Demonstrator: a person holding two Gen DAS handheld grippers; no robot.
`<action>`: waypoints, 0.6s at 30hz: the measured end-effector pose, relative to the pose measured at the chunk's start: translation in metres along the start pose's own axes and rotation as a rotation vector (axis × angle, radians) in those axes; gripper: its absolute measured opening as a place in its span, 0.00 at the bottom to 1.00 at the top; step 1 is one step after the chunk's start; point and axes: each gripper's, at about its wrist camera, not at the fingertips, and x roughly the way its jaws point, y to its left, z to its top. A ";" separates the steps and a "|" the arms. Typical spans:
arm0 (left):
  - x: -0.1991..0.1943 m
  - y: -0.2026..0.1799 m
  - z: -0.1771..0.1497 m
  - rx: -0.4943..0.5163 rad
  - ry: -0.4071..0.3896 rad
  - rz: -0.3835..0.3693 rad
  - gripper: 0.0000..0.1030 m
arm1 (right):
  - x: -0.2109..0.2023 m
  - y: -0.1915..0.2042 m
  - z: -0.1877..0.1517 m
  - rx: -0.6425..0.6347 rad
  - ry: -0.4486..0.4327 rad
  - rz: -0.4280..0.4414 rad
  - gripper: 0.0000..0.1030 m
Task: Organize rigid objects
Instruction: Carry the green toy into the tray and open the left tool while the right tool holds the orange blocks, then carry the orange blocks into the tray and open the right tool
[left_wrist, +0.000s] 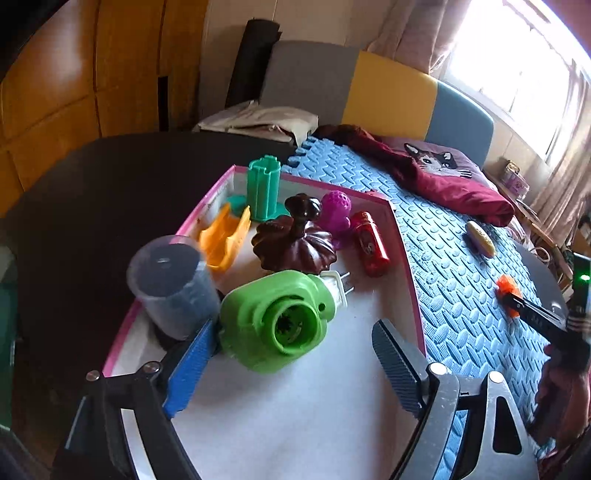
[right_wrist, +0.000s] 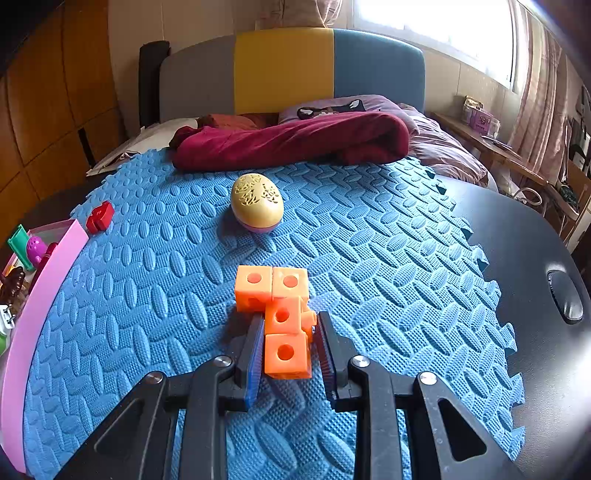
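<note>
Orange plastic cubes joined into one bent block piece (right_wrist: 282, 317) lie on the bumpy blue foam mat (right_wrist: 388, 258), and the right gripper (right_wrist: 290, 350) has a finger on each side of the nearest cube, very close, but I cannot tell if they squeeze it. Farther along the mat sits a yellow egg-shaped toy with a purple bottom (right_wrist: 257, 202), and a small red block (right_wrist: 99, 217) lies at the far left, just beside the pink-edged box (right_wrist: 37, 314). Behind them a dark red blanket (right_wrist: 291, 142) is piled up. Over the box's white floor (left_wrist: 314, 369), the left gripper (left_wrist: 295, 354) is spread wide and holds nothing; its blue finger pad (left_wrist: 192, 365) touches a green round plastic plug-in gadget (left_wrist: 277, 317). A clear cup with a dark inside (left_wrist: 170, 280) stands just left of it. Farther back are a brown flower-shaped lid (left_wrist: 291, 240), an orange scoop (left_wrist: 223, 236), a red tube (left_wrist: 369, 243), a purple dotted toy (left_wrist: 334, 212) and a green ribbed tower (left_wrist: 264, 188).
</note>
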 end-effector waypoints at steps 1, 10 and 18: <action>-0.002 0.001 -0.001 -0.002 -0.005 0.002 0.87 | 0.000 0.000 0.000 0.000 0.000 0.001 0.25; -0.016 0.013 -0.008 -0.010 -0.039 0.013 0.93 | 0.000 0.003 0.000 -0.010 -0.001 -0.002 0.25; 0.000 0.005 0.016 0.052 -0.028 -0.001 0.98 | -0.001 0.004 0.000 -0.017 -0.001 -0.010 0.25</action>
